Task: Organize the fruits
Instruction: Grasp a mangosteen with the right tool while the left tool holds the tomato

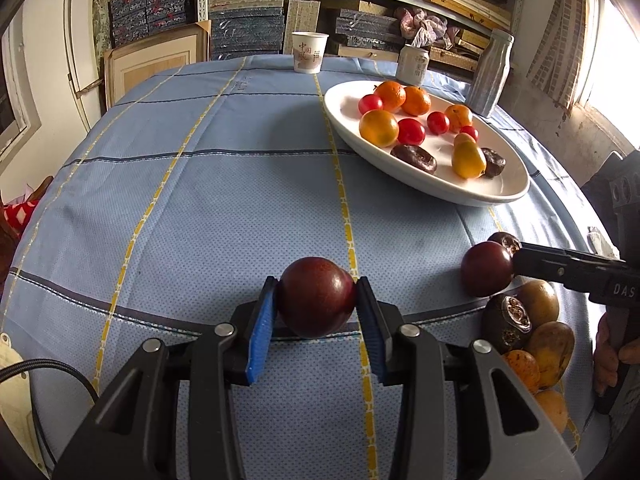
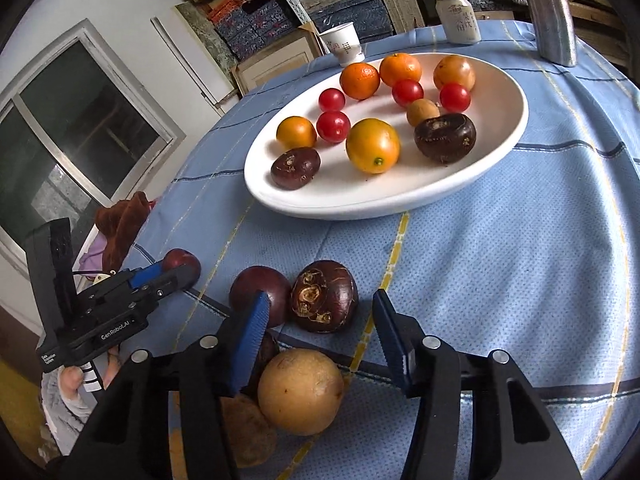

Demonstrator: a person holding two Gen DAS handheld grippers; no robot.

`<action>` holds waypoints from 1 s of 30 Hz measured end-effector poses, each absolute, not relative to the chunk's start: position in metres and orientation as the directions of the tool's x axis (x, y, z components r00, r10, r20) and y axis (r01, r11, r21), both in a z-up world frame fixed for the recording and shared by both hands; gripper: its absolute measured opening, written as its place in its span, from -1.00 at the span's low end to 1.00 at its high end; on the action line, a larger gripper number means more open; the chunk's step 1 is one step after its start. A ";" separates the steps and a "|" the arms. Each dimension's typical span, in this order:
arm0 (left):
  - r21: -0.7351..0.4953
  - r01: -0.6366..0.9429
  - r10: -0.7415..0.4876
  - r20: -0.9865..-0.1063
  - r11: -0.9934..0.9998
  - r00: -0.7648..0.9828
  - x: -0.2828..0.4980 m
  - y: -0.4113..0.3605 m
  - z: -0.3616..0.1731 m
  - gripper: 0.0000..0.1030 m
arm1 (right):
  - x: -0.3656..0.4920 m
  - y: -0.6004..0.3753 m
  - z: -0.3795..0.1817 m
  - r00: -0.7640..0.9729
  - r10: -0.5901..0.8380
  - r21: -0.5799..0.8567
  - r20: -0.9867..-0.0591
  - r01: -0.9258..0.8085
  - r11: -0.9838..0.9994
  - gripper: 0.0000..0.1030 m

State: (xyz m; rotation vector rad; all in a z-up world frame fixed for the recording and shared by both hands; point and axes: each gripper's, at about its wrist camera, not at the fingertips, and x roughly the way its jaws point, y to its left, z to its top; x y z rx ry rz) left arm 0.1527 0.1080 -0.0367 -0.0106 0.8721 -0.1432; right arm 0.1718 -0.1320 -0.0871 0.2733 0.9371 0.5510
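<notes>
My left gripper (image 1: 316, 308) is shut on a dark red round fruit (image 1: 316, 298) just above the blue tablecloth; it also shows at the left of the right wrist view (image 2: 182, 262). My right gripper (image 2: 324, 340) is open over a pile of loose fruit. A brown water chestnut (image 2: 324, 296) sits just ahead of its pads, a second dark red fruit (image 2: 258, 294) lies against the left pad, and a tan round fruit (image 2: 300, 392) lies below. No pad presses on the chestnut. A white oval plate (image 2: 360, 208) beyond holds oranges, cherry tomatoes and two chestnuts.
A paper cup (image 1: 309, 53), a can (image 1: 413, 64) and a silver bottle (image 1: 490, 74) stand along the table's far edge. More tan and yellow fruit (image 1: 550, 346) lie by the near right edge. A person's hand (image 2: 76, 380) holds the left gripper.
</notes>
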 end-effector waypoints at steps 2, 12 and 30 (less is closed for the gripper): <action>-0.063 0.121 -0.125 -0.765 0.991 0.631 0.153 0.107 -0.038 -0.24 | 0.174 -0.130 -0.088 0.466 0.565 0.460 -0.681 -0.328 0.825 0.07; -0.071 0.115 -0.127 -0.779 0.991 0.614 0.155 0.107 -0.041 -0.21 | 0.180 -0.127 -0.098 0.373 0.671 0.581 -0.641 -0.336 0.741 -0.44; -0.100 0.151 -0.173 -0.763 0.983 0.623 0.153 0.105 -0.038 -0.26 | 0.181 -0.109 -0.088 0.396 0.644 0.517 -0.654 -0.387 0.763 -0.54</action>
